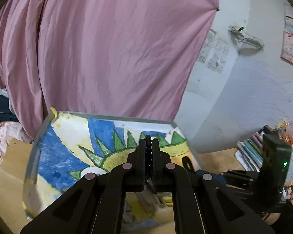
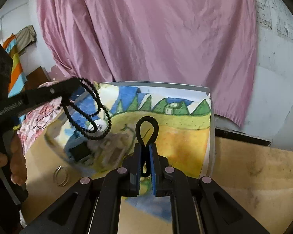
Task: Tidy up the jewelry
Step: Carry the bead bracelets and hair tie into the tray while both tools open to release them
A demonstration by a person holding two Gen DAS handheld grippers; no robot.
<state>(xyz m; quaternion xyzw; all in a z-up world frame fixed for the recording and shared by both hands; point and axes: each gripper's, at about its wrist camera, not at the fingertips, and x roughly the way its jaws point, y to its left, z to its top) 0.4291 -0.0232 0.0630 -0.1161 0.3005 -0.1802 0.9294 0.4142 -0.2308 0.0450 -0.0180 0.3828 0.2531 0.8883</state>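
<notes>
Through my left wrist camera, my left gripper [image 1: 148, 146] is pinched almost fully together on a black bead necklace [image 1: 148, 152]; the beads run in a column between the fingers, one poking out past the tips. I judge I grip it this tightly because a loose strand would slip through any gap. Below lies a painted board [image 1: 68, 152] in blue, green and yellow, resting on the counter [image 1: 11, 165]. A pink curtain [image 1: 107, 48] fills the background. How much strand hangs beneath the fingers is hidden by the gripper body.

Through my right wrist camera, my right gripper [image 2: 146, 152] is likewise nearly closed, holding a black cord loop [image 2: 147, 128] that stands up past the fingertips, its lower end tucked between the blue pads. To the left, the other gripper holds the necklace aloft, its loops dangling over the board, well apart from the cord, probably to keep the two from tangling. A few thin metal rings [image 2: 61, 174] lie on the counter just beside the board. A thin dark item on the floral cloth [image 2: 35, 120] is too small to identify.
</notes>
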